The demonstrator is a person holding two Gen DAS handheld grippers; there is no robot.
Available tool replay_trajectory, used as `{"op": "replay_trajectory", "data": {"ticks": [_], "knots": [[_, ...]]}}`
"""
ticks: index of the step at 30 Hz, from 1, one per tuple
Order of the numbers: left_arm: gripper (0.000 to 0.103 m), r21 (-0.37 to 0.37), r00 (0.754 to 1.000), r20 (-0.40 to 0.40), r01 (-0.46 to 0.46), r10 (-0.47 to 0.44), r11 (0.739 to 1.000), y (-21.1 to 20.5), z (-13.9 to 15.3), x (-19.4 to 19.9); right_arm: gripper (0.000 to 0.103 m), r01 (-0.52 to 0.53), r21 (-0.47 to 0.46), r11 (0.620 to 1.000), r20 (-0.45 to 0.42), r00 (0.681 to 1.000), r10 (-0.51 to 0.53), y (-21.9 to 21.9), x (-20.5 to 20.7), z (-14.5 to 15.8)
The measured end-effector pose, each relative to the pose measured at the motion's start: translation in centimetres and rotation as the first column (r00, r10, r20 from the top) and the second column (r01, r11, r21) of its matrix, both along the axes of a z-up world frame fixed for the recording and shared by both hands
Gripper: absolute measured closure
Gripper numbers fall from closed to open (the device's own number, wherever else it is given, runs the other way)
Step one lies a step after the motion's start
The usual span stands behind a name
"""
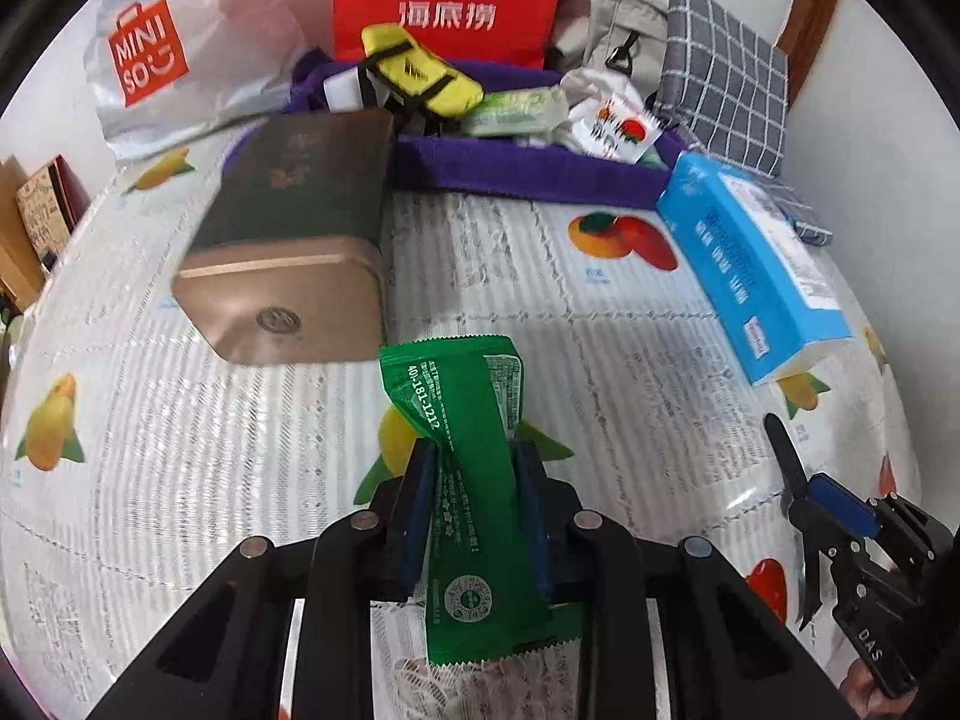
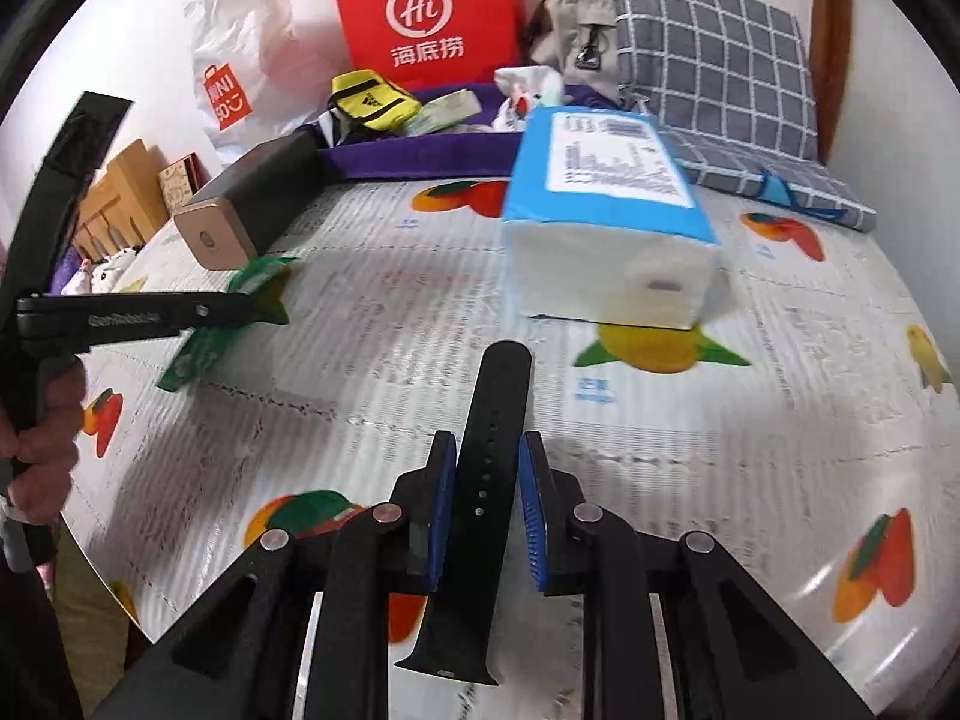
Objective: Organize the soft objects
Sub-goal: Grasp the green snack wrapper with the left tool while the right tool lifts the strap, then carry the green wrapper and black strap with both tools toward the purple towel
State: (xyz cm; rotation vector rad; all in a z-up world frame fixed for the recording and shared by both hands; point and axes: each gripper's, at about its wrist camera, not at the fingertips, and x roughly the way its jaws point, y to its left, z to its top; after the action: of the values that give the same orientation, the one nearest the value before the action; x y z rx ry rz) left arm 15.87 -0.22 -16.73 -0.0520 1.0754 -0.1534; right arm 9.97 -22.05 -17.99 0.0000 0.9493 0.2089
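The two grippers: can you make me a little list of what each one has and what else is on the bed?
left gripper: shut on green packet
right gripper: shut on black strap
surface: fruit-print cover
near the left gripper: gold box
near the right gripper: blue tissue pack
at the back: purple tray with small items, red bag, checked cushion

The box (image 1: 288,240) lies left of the tissue pack (image 1: 756,276), tray (image 1: 540,171) behind both.
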Motion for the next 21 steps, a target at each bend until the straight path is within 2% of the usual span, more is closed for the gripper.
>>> {"op": "replay_trajectory", "data": {"ticks": [12, 14, 19, 21], "knots": [[0.078, -0.039, 0.995, 0.1, 0.028, -0.024, 0.999, -0.4, 4.8, -1.2, 0.082, 0.016, 0.098, 0.995, 0.042, 0.999, -0.02, -1.9, -0.5, 4.4], [0.078, -0.044, 0.993, 0.115, 0.031, -0.026, 0.999, -0.4, 5.7, -1.3, 0.098, 0.014, 0.105, 0.994, 0.052, 0.998, -0.019, -1.9, -0.4, 5.4], [0.078, -0.054, 0.989, 0.148, 0.04, -0.032, 0.998, -0.4, 7.2, -1.5, 0.098, 0.008, 0.087, 0.996, 0.082, 0.997, -0.015, -1.6, 0.0, 6.9], [0.078, -0.053, 0.988, 0.152, 0.04, -0.031, 0.998, -0.4, 7.5, -1.6, 0.098, 0.006, 0.09, 0.996, 0.063, 0.998, -0.012, -1.6, 0.4, 6.7]]}}
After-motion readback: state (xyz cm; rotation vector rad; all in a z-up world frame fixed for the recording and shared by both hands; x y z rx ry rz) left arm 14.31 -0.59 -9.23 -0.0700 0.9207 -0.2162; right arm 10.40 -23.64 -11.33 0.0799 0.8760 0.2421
